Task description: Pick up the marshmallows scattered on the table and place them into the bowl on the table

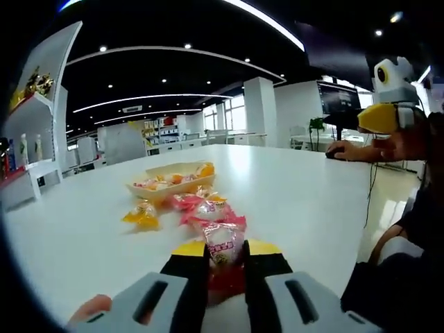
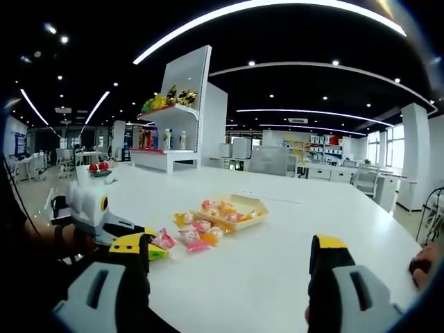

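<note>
Left tongs (image 1: 225,260): jaws drawn close, clamped on a pink-wrapped marshmallow (image 1: 223,244) that sits between the yellow tips, low over the white counter (image 1: 312,201). A fingertip shows at the lower left beside the tongs' grey body.

Just ahead of the left tongs: a small heap of wrapped marshmallows (image 1: 201,206), pink and white. An orange-yellow wrapped one (image 1: 142,215) lies apart, ahead and to the left. Beyond the heap, the pale shallow bowl (image 1: 168,182) rests on the counter, several wrapped sweets already inside it.

Right tongs (image 2: 232,260): jaws spread wide, nothing between them, held above the counter near its edge. Seen from here, the bowl (image 2: 232,211) lies ahead, slightly left of centre, and the loose marshmallows (image 2: 196,234) lie on its near-left side, closer to the tongs. The left tongs (image 2: 132,244) enter this view from the left, yellow tip at a pink wrapper.

Far right of the left tongs, a hand (image 1: 350,149) rests on the counter's far edge.
</note>
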`<action>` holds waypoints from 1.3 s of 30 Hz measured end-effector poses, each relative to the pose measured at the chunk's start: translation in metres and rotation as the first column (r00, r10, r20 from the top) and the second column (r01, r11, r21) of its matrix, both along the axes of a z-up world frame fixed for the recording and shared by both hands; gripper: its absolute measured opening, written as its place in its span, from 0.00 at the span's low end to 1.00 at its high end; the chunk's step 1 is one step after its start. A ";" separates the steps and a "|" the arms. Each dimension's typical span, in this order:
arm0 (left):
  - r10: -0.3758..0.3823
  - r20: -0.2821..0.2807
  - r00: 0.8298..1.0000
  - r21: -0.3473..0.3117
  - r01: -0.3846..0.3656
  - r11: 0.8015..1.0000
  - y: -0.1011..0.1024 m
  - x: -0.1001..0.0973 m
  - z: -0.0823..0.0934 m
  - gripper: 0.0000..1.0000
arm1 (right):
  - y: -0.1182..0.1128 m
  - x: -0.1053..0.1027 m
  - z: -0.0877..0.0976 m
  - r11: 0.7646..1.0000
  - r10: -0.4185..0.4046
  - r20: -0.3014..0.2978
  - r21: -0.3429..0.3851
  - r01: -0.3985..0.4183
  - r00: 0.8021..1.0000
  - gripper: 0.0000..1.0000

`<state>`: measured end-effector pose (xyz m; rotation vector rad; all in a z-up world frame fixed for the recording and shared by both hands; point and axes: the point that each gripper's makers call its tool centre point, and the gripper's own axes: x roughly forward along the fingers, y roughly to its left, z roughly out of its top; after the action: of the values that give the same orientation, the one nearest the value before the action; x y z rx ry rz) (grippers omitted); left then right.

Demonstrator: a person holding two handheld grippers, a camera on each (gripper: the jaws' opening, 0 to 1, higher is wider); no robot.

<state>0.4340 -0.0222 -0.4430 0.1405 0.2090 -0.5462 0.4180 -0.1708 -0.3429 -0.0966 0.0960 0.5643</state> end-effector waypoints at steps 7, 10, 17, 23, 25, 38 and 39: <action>0.016 0.018 1.000 -0.031 -0.015 0.999 0.012 -0.001 0.016 0.19 | 0.001 -0.002 -0.002 1.000 0.000 -0.004 -0.004 0.000 1.000 0.93; 0.027 0.031 0.999 -0.037 -0.026 0.999 0.017 -0.002 0.023 0.19 | 0.000 -0.003 -0.002 1.000 -0.001 -0.003 -0.004 0.001 1.000 0.93; 0.037 0.051 0.998 -0.023 -0.036 0.999 0.024 -0.002 0.034 0.18 | -0.001 -0.004 -0.002 1.000 -0.006 -0.003 -0.003 0.006 1.000 0.93; 0.035 0.060 0.998 -0.021 -0.034 0.999 0.024 -0.004 0.039 0.18 | -0.002 -0.002 -0.003 1.000 -0.003 -0.005 -0.004 0.003 1.000 0.93; 0.034 0.062 0.997 -0.023 -0.033 0.999 0.025 -0.005 0.042 0.18 | -0.002 -0.002 -0.003 1.000 -0.002 -0.006 -0.005 0.002 1.000 0.93; 0.038 0.083 0.996 -0.007 -0.038 0.999 0.029 -0.003 0.052 0.18 | -0.003 0.002 -0.004 1.000 0.003 -0.010 -0.007 -0.003 1.000 0.93; 0.038 0.084 0.996 -0.005 -0.037 0.999 0.028 -0.004 0.052 0.18 | -0.003 0.002 -0.004 1.000 0.002 -0.009 -0.008 -0.002 1.000 0.93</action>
<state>0.4304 0.0060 -0.3910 0.1560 0.1288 -0.5022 0.4202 -0.1739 -0.3469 -0.1023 0.1072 0.5665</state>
